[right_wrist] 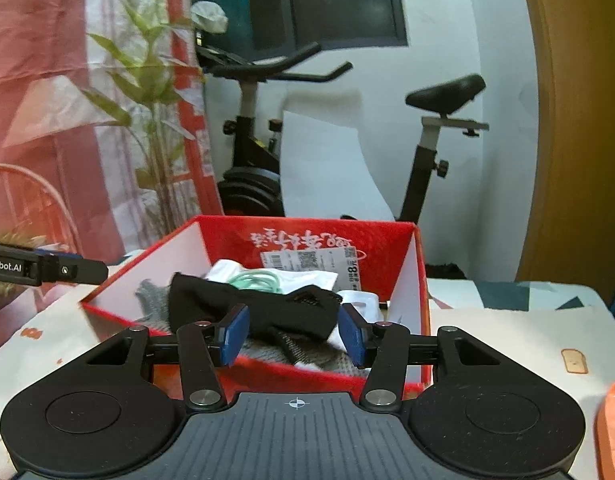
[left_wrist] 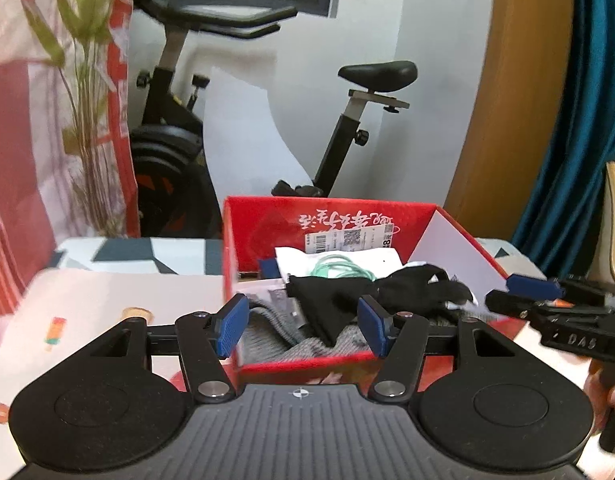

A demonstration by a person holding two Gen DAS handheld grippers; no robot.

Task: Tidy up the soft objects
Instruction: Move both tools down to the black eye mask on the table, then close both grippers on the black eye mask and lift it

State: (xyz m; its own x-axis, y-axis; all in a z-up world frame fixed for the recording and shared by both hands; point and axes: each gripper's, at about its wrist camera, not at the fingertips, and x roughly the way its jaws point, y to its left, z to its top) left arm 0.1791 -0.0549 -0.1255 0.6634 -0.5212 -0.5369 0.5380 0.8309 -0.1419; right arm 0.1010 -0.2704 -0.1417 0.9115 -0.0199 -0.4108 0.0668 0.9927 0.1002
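Observation:
A red cardboard box (left_wrist: pixel 327 208) (right_wrist: pixel 307 226) stands open on the table. In it a black cloth (left_wrist: pixel 335 300) (right_wrist: pixel 243 300) lies on top of a grey knit piece (left_wrist: pixel 267 336) (right_wrist: pixel 151 296). Behind them is a white fabric (left_wrist: pixel 363 260) (right_wrist: pixel 311 280) with a coiled green cord (left_wrist: pixel 339 270) (right_wrist: pixel 255 280). My left gripper (left_wrist: pixel 302 326) is open at the box's near wall, nothing pressed between its pads. My right gripper (right_wrist: pixel 293 334) is open too, over the near edge, the black cloth just beyond its tips. Each gripper shows in the other's view (left_wrist: pixel 515 296) (right_wrist: pixel 67 270).
An exercise bike (left_wrist: pixel 359 120) (right_wrist: pixel 427 152) stands behind the table by the white wall. A leafy plant (right_wrist: pixel 147 80) and red-and-white curtain are at the left, a wooden door (right_wrist: pixel 567 120) at the right. An orange object (right_wrist: pixel 613 428) sits at the table's right edge.

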